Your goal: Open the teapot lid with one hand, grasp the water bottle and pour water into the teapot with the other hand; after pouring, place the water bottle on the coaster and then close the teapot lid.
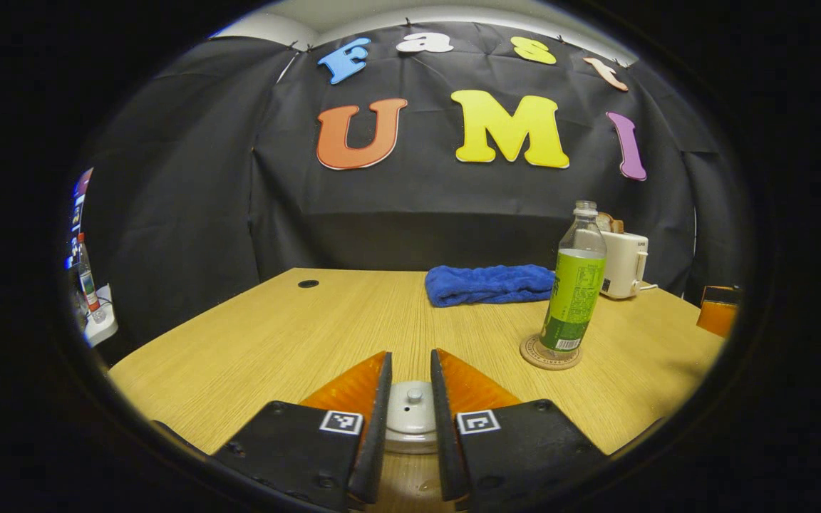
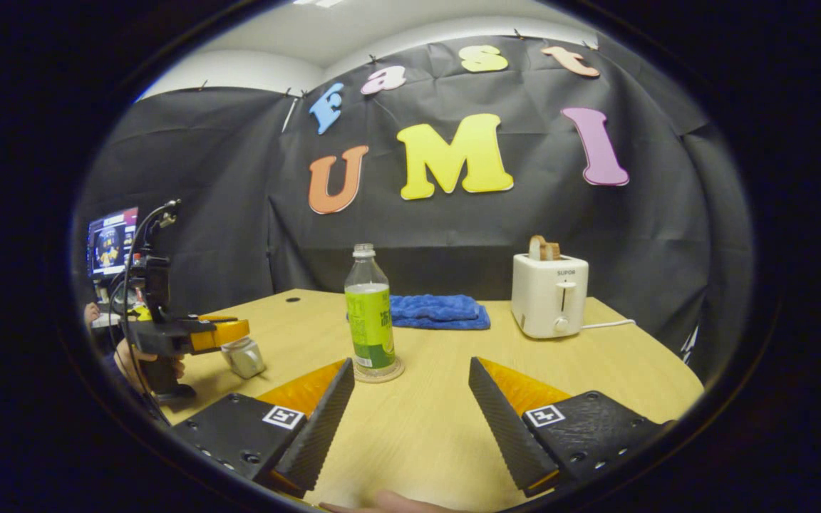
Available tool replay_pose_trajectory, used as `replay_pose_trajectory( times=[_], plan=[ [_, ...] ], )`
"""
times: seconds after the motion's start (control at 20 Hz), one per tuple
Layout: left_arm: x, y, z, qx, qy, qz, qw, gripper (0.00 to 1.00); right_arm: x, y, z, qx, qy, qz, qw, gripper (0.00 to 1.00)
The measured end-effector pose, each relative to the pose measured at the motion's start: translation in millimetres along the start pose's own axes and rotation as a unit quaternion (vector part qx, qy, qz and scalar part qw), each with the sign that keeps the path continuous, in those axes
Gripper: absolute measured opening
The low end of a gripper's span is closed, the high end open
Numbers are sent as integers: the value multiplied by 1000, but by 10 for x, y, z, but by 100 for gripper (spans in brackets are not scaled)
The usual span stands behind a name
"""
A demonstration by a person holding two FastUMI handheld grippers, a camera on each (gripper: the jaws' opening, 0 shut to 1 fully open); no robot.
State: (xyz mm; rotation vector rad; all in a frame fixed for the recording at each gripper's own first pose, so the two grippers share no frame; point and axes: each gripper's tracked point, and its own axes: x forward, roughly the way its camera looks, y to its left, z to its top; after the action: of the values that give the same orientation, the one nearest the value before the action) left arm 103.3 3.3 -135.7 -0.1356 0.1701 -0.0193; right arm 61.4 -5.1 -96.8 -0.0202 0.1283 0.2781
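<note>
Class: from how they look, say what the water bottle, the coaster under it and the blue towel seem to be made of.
Water bottle: clear plastic, likely; see-through neck, glossy green label.
Coaster: probably cork or wood; matte tan disc with a darker ring.
Blue towel: terry cloth; fuzzy, soft folds.

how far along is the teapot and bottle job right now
Nearly done, it seems. The water bottle already stands upright on the coaster, and the right claw is open and apart from it. In hand: the left claw has its fingers on either side of the teapot lid. Whether the lid is fully seated can't be told. Left: seating it if needed, then letting go.
</note>
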Motion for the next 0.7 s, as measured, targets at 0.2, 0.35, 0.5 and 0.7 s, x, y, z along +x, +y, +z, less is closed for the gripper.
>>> replay_pose_trajectory(
  times=[0.2, 0.35, 0.5, 0.7],
  plan=[
    [-166, -63, 190, 6, -9, -13, 1000, 56, -139, 65, 79, -7, -16, -6, 1000, 96],
    [-313, -57, 363, 16, -21, -13, 1000, 85, -242, 124, 150, -6, -22, -12, 1000, 96],
    [-531, -8, 506, 8, -16, 1, 1000, 90, -355, 137, 233, -12, -27, -28, 999, 95],
    [-877, 2, 703, -9, -23, 0, 1000, 91, -538, 120, 428, -20, -39, -65, 997, 96]
  ],
)
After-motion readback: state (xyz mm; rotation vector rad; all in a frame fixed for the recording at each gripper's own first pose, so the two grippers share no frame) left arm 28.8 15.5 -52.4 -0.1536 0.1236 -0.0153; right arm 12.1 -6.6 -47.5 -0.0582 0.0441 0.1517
